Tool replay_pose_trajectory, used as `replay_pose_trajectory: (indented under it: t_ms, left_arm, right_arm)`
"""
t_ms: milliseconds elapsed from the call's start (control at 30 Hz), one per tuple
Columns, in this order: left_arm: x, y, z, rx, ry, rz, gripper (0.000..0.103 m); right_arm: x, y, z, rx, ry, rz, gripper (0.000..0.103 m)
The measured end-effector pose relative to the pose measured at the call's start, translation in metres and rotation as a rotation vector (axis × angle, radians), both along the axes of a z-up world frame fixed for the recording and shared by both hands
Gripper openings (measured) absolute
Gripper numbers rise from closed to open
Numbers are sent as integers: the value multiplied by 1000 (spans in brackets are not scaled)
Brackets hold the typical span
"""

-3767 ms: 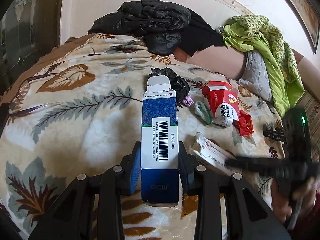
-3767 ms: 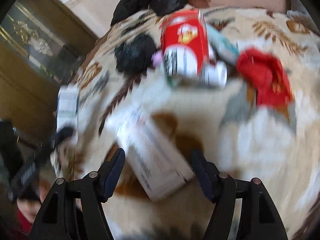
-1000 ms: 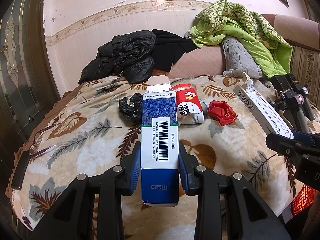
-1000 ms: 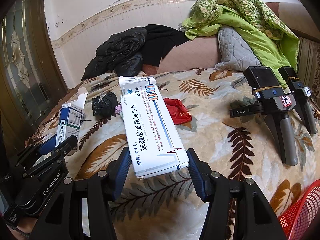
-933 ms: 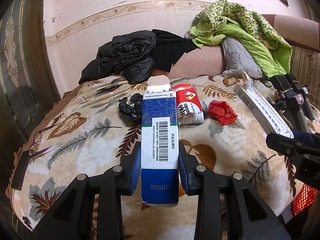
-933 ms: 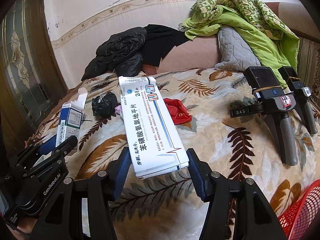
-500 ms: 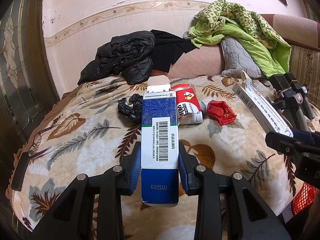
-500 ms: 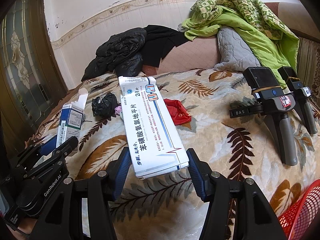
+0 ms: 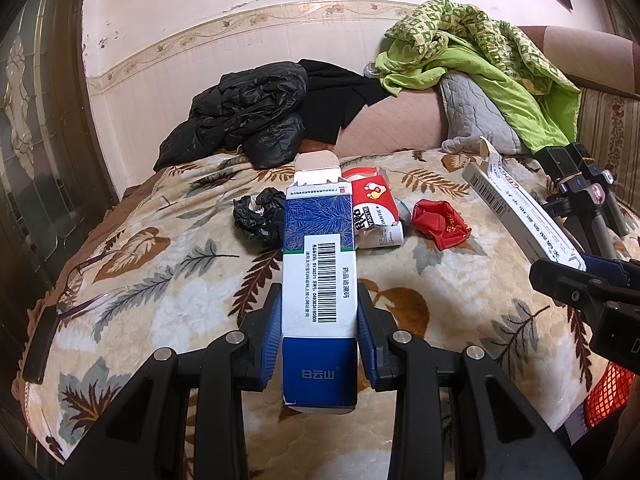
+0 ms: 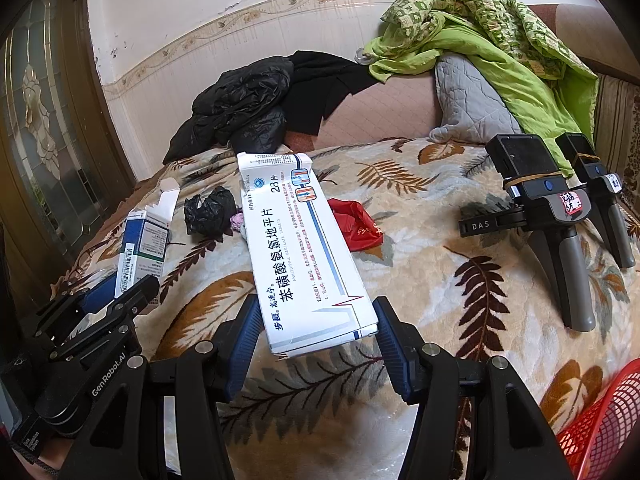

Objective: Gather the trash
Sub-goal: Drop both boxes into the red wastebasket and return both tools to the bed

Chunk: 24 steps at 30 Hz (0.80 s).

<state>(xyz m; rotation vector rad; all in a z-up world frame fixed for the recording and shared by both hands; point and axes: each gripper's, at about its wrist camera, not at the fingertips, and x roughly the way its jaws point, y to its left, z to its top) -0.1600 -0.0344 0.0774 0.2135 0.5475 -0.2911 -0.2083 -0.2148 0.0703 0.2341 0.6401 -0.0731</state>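
Above the leaf-patterned blanket [image 9: 160, 280] the left gripper [image 9: 319, 328] is clamping a blue and white carton [image 9: 318, 280] by its lower half, both blue pads pressing its sides; the carton is pointing away from the camera, barcode face up, its top flap standing open; it is hanging clear of the blanket. To its right the right gripper [image 10: 314, 334] is gripping a long white tablet box [image 10: 298, 248] at its near end, the pads touching its two long edges; the box is lying tilted, slanting up toward the far left, and is likewise off the blanket.

Loose trash is lying on the blanket beyond the grippers: a crumpled black bag [image 9: 256, 216] just left of the carton's line, a red and white package [image 9: 372, 204] behind the carton, a red wrapper [image 9: 440, 220] to its right. Two spare handheld grippers [image 10: 552, 216] are resting on the blanket at the right. A red mesh basket [image 10: 600, 420] is showing at the lower right corner of the right wrist view, near the bed edge. A black jacket [image 9: 244, 116] and a green cloth [image 9: 480, 52] are lying at the far end against the wall.
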Motion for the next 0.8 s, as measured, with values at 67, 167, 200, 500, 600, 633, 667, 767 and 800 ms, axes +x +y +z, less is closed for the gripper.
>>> replay_pose_trajectory:
  t_ms: [67,167,200,500,600,633,667,767,800]
  left_arm:
    - [0,0,0,0,0,0,33]
    - [-1,-3,0,2,1,-5,33]
    - [0,-4,1,2,2,-9,33]
    - [-13,-26,5,-35,15,-153,33]
    - [-23,-41,7,-55,44,-226,33]
    - [-28,-49,9,-67,58,-261,33]
    - [-34,-56,11,-71,62,-284,33]
    - [-56,-87,16,-75,91,-404,33]
    - [-63,-96,17,-77,98,-436,33]
  right_arm:
    - [0,0,0,0,-1,0,61]
    - [0,-1,1,6,-2,-2,61]
    - [-1,-2,2,10,-3,-3,61]
    - [-42,-41,11,170,-11,-67,61]
    - [-72,-63,15,191,-15,-108,61]
    - [-83,-72,17,198,-16,-128,61]
    - [-95,-82,19,198,-18,-152,61]
    - [-130,-112,24,205,-23,-233,61]
    - [-144,-123,25,210,-23,-267,61]
